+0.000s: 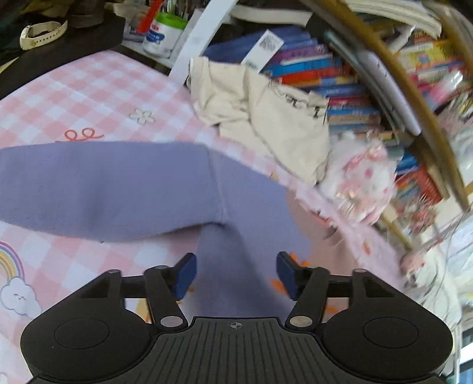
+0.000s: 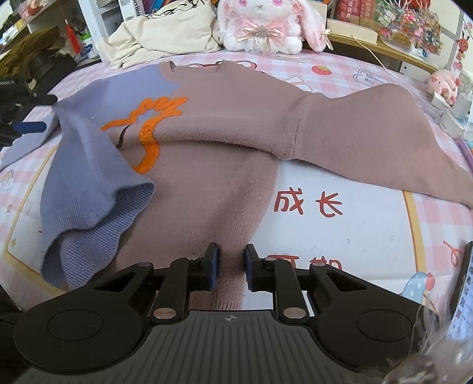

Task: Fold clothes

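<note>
A sweater, purple on its left side and brown on its right with an orange flower, lies spread on the pink checked bed sheet. Its purple hem part is folded over onto the body. My right gripper stands at the brown hem, its jaws narrowly parted with the brown fabric between them. My left gripper is open above the purple side near the sleeve seam, holding nothing. The left gripper's fingers show at the far left of the right wrist view.
A cream garment and a pink plush rabbit sit at the bed's far edge. Bookshelves with books stand beyond. A small pink plush lies at the right. A phone edge shows at lower right.
</note>
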`<state>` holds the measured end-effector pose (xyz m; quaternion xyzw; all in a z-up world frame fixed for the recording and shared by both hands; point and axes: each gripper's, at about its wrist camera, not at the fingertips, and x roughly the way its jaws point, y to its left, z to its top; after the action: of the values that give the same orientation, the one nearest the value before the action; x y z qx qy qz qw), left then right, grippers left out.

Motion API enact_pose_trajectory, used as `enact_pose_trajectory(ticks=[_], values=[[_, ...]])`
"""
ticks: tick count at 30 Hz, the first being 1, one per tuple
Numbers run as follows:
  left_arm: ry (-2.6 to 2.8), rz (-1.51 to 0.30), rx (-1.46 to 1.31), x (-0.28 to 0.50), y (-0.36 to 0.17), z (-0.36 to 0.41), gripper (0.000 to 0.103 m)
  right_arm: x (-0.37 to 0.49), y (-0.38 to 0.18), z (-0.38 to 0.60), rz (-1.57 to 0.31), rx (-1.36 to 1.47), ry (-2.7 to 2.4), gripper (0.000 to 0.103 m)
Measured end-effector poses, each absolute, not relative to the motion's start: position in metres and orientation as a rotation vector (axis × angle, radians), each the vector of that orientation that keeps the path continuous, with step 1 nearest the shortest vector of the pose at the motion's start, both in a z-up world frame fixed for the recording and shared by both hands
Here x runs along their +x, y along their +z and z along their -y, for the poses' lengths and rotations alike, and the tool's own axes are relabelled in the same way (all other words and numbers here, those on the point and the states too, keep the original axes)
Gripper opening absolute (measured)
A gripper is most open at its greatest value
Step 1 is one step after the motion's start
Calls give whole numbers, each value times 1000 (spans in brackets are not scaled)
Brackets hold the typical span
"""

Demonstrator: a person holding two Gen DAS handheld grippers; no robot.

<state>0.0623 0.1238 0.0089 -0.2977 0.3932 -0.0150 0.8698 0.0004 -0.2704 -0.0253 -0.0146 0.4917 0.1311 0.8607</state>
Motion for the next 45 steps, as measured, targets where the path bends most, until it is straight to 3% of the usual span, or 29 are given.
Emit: enact_pose_trajectory(ticks=[5, 6, 7, 8, 15, 21, 24, 29, 37, 39, 40, 45], values=[[-17, -861, -471, 75, -2, -98, 59, 1, -25, 269, -1031, -31, 270, 18], [-10, -863, -433, 75, -4, -94, 43, 1, -25, 269, -1030, -29, 270, 18], [-23, -868, -428, 74, -4, -96, 15, 0, -25, 269, -1029, -29, 269, 17], [-36, -872, -423, 73, -5, -97, 7, 0, -26, 269, -1027, -29, 269, 17], [-73, -938, -393, 62, -12, -140, 5, -1, -26, 271, -1024, -29, 271, 17], [-65, -970, -305, 54, -23, -142, 13, 2, -26, 271, -1031, -26, 272, 17], [-72, -966, -288, 51, -26, -140, 6, 1, -25, 271, -1030, -27, 278, 14], [-115, -965, -223, 48, -21, -140, 5, 1, -25, 272, -1021, -45, 270, 13], [-174, -1027, -249, 39, -25, -154, 12, 4, -24, 279, -1028, -5, 241, 13], [-168, -1012, -275, 39, -27, -153, 12, 3, -24, 278, -1029, -6, 244, 13], [-161, -1006, -276, 40, -29, -151, 6, 2, -24, 277, -1029, -7, 244, 13], [-137, -961, -256, 56, -31, -135, 4, 1, -24, 276, -1010, -14, 229, 12]])
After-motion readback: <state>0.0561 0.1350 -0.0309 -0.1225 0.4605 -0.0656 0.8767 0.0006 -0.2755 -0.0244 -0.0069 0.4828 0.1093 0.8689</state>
